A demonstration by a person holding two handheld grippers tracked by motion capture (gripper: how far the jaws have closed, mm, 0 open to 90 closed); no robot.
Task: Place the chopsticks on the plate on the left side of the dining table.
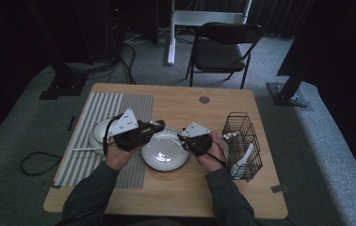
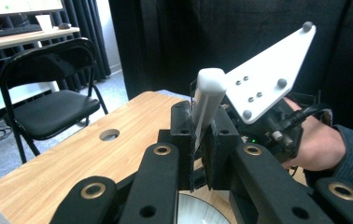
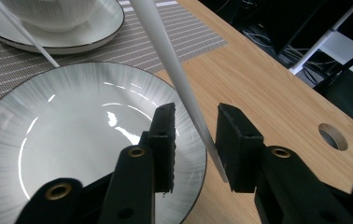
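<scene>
A: Left gripper [image 1: 159, 125] — state?

B: Clenched on a white chopstick [image 2: 208, 100], blunt end standing up out of the jaws in the left gripper view. Held above the far rim of the grey plate [image 1: 165, 151], pointing toward the right hand.

A: And the right gripper [image 3: 194, 135]?

B: Jaws apart, either side of the same chopstick's thin end. Stick slants down between the pads, lying close against the right-hand one; gap to the other pad. No squeeze visible, so not gripping. Contact with the near pad hard to tell.

A: Position of the right gripper on the table?

B: Over the plate's right edge, just beside the black wire basket [image 1: 243, 143], which holds some white utensils.

A: Anything else nearby?

B: A second white chopstick [image 3: 21, 31] leaning over a saucer [image 3: 104, 28] with a white bowl [image 3: 55, 10] on it, on the striped placemat [image 1: 101, 110] left of the plate. A black folding chair [image 1: 224, 47] beyond the wooden table [image 1: 181, 101].
</scene>
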